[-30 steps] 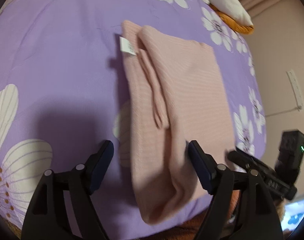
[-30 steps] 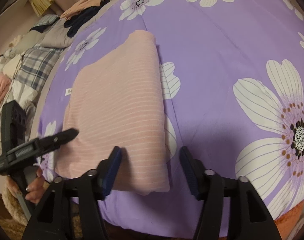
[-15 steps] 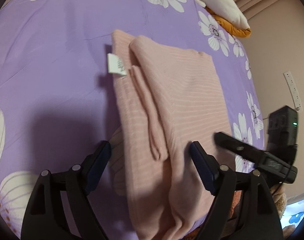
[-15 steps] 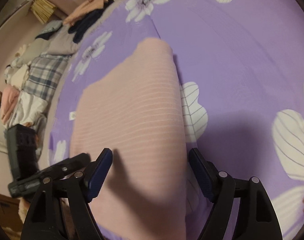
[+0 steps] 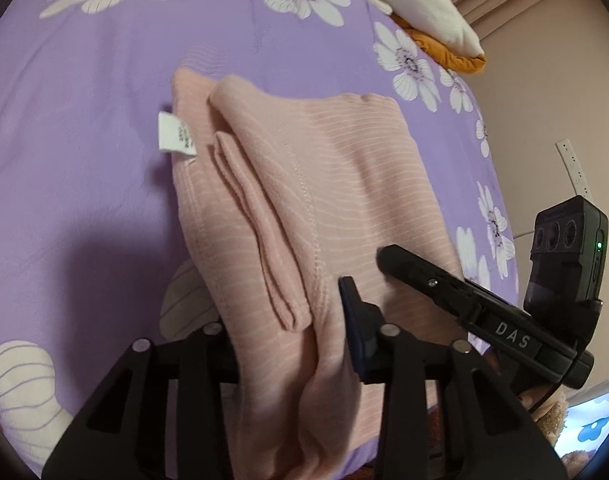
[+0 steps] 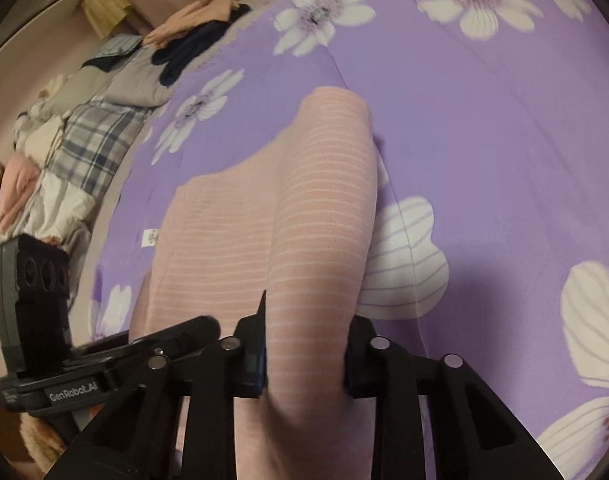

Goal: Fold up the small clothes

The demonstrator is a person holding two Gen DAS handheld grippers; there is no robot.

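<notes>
1. Purple bed cover (image 5: 84,92) with big white flowers fills both views; a pile of other clothes (image 6: 84,128) lies far left beside the bed.
2. On the cover lies the pink garment (image 5: 324,184), already folded into a long strip, its near end at the bed edge between my two tools.
3. My left tongs (image 5: 292,340) are closing, with the near left part of the strip bunched between them; my right tongs (image 6: 304,356) are closing too, and the near right fold stands up as a ridge between the pads.
4. I judge this step as gripping the near end for the next fold.
5. Next, I think both tongs must lift together and carry this end toward the far end, evenly.
6. Fabric is a soft knit with thin white stripes and a stitched seam; a white label (image 5: 175,136) sticks out at the left edge.
</notes>
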